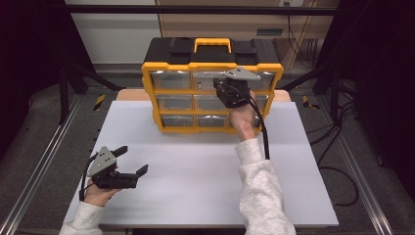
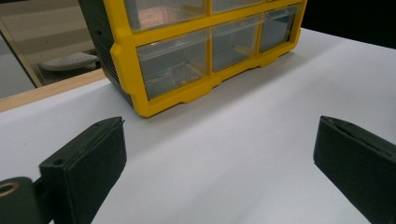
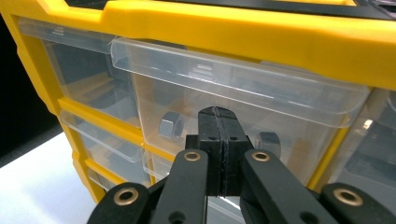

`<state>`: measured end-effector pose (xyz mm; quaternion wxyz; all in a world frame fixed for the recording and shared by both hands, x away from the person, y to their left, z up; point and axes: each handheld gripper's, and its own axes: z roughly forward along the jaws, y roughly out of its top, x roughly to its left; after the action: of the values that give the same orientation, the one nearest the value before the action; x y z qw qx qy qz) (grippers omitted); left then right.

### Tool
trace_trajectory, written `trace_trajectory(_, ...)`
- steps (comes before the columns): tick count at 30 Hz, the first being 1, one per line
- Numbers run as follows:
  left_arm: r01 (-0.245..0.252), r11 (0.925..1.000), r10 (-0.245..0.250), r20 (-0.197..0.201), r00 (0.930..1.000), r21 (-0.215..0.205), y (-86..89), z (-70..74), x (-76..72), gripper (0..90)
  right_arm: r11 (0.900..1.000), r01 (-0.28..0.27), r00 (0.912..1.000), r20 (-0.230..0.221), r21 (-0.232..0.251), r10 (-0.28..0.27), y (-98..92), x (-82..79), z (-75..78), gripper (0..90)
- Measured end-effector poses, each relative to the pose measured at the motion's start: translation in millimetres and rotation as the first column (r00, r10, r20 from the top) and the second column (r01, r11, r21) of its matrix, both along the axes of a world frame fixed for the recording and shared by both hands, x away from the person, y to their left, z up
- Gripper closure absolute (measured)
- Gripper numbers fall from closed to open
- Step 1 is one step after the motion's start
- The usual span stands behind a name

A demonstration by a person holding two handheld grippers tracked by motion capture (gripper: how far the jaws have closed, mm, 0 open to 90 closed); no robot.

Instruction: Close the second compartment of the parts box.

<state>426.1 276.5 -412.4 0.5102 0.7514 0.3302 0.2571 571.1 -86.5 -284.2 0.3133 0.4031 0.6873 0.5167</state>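
A yellow-framed organizer with a black top and clear drawers stands at the back of the white table. My right gripper is held up in front of its top middle drawer, jaws shut together with nothing between them. The tips point at the drawer's clear front; I cannot tell if they touch it. Metal hex nuts lie inside that drawer. My left gripper rests low at the table's front left, open and empty, aimed toward the organizer.
The white table top lies between the two hands. A yellow carry handle sits on the organizer's top. Metal rails and cables run along the floor on both sides.
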Motion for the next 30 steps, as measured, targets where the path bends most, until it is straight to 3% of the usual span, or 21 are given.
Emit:
trace_trajectory(15,0.0,1.0,0.0,0.0,1.0,0.001,-0.5,-0.2,0.0,2.0,1.0,0.009,1.0,-0.004,0.0,-0.009,1.7,3.7,-1.1,89.6)
trace_trajectory(20,0.001,1.0,-0.001,0.0,1.0,0.0,-0.3,0.1,-0.2,2.0,1.0,-0.003,1.0,-0.006,0.004,0.003,1.9,1.8,-1.3,85.6)
trace_trajectory(30,-0.002,1.0,0.002,0.002,1.0,-0.003,-0.5,0.7,-0.9,2.0,0.997,-0.07,0.9975,-0.006,0.034,0.071,-7.6,-24.5,-9.1,58.5)
